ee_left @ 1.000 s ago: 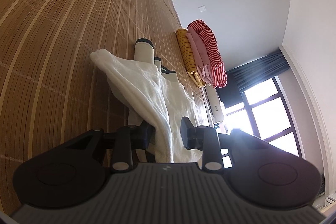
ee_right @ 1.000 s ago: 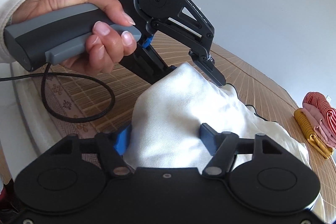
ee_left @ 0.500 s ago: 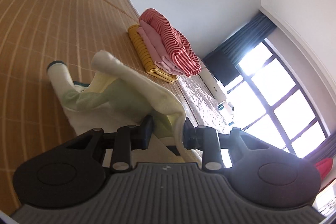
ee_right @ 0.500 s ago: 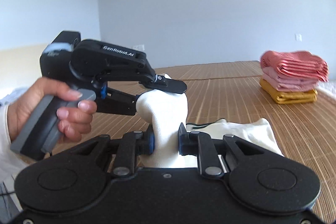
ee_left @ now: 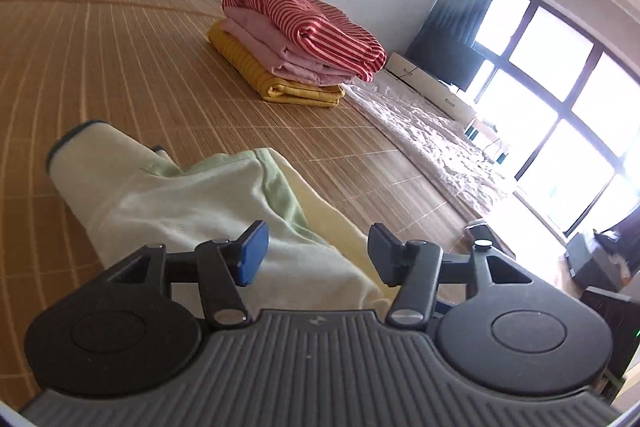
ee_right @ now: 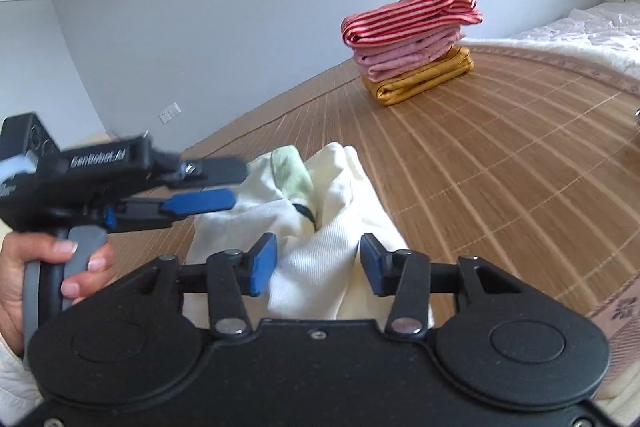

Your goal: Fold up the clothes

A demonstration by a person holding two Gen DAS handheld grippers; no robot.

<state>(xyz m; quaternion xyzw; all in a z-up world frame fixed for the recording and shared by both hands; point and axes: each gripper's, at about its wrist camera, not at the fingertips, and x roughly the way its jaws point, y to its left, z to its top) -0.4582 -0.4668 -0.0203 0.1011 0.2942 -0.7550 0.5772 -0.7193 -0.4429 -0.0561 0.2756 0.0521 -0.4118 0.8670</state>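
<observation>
A cream and pale-green garment (ee_left: 192,203) with a dark cuff lies bunched on the bamboo mat (ee_left: 100,47). My left gripper (ee_left: 314,255) hovers over its near end, open, with the cloth lying loose below the fingers. In the right wrist view the same garment (ee_right: 320,227) is a rumpled heap. My right gripper (ee_right: 316,263) stands open over it and holds nothing. The left gripper (ee_right: 216,183) shows there too, open, at the left of the heap, with a hand (ee_right: 24,275) on its grip.
A stack of folded clothes (ee_left: 296,39), striped red on pink on yellow, sits farther along the mat; it is also in the right wrist view (ee_right: 416,39). A white quilt (ee_left: 432,143) lies beyond the mat's edge. A large window (ee_left: 560,107) is at the right.
Both grippers were shut on the garment and held it up; now both are open and the garment lies in a heap on the mat. The left camera has swung level.
</observation>
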